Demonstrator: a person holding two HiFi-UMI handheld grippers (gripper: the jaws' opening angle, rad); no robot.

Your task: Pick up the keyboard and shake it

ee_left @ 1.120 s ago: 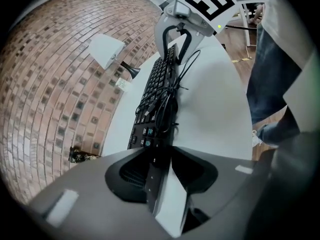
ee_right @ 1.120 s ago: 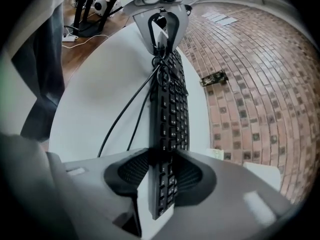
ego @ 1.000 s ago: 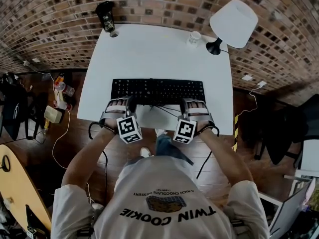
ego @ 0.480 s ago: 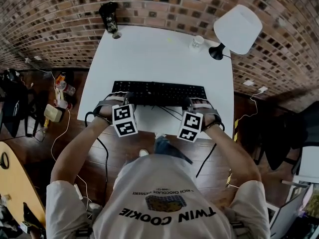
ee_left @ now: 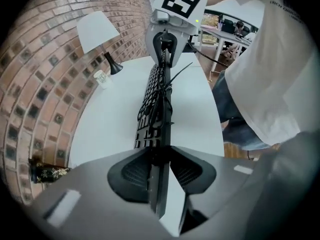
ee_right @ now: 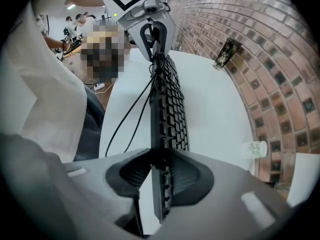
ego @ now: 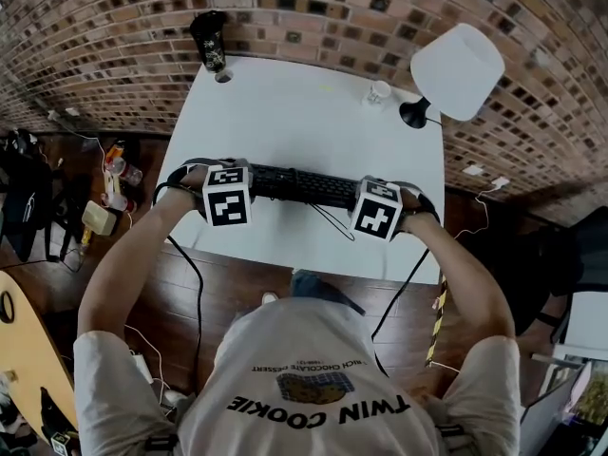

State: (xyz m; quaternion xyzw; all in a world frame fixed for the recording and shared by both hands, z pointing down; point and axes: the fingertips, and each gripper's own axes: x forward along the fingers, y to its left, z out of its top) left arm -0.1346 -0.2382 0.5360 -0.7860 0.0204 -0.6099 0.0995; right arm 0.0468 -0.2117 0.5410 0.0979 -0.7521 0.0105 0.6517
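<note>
I'm clamping the keyboard (ego: 306,186) at both ends in my left hand-held gripper (ee_left: 160,170) and right hand-held gripper (ee_right: 159,175), left jaws just tightening; it's lifting off the table (ego: 285,112) onto edge at twelve o'clock, ready for shaking.

A big white table (ego: 285,112) stands against a brown brick wall (ego: 104,36). A lamp with a white shade and black foot (ego: 456,69) stands at its far right corner, with a small white cup (ego: 379,91) just beside it. A tall dark can (ego: 211,38) stands at the far left corner.
</note>
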